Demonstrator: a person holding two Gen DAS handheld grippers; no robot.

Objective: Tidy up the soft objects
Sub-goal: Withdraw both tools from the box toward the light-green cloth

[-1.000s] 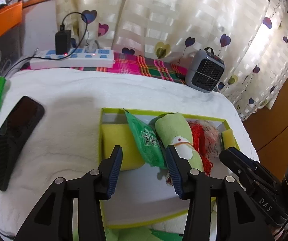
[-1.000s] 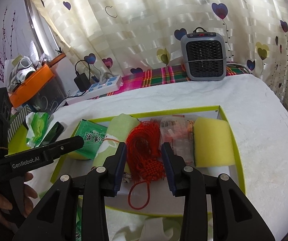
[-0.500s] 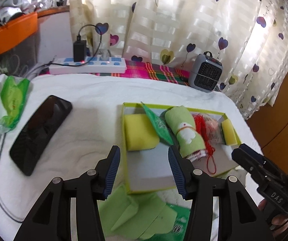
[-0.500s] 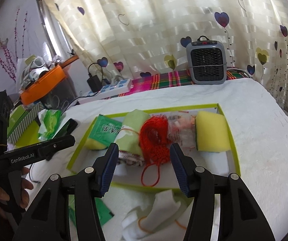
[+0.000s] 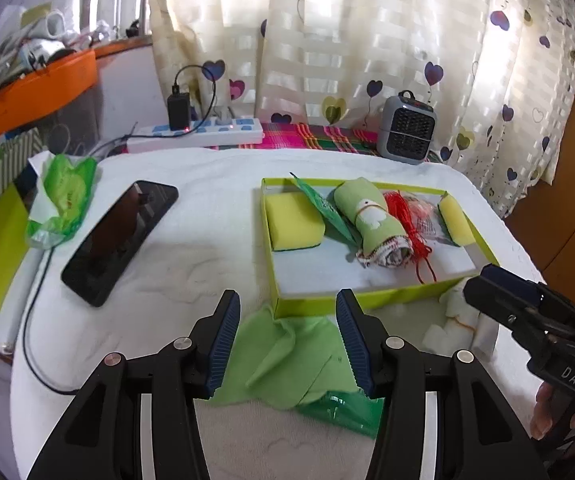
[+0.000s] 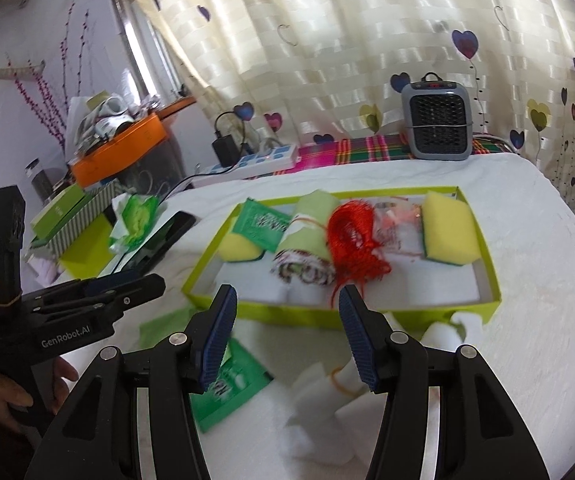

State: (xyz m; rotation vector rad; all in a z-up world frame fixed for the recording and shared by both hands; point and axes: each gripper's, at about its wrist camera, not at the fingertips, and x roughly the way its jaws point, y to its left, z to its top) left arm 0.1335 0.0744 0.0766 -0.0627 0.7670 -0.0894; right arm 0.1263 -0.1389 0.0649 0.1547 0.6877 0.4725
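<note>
Left tongs apart, nothing between, over a green cloth on the white-covered counter. Right tongs apart too, jaws just opened, empty, above a white rolled cloth and green packet. Beyond both, a green box holds two yellow sponges, rolled towel, red cord. Phone lies to the left.

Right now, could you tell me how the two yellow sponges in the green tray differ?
The left sponge lies flat at the tray's left end, with the green packet at its right edge. The right sponge stands on edge against the right wall of the green tray, beside a clear wrapped bundle. Both are yellow with a dark green scouring layer.
</note>
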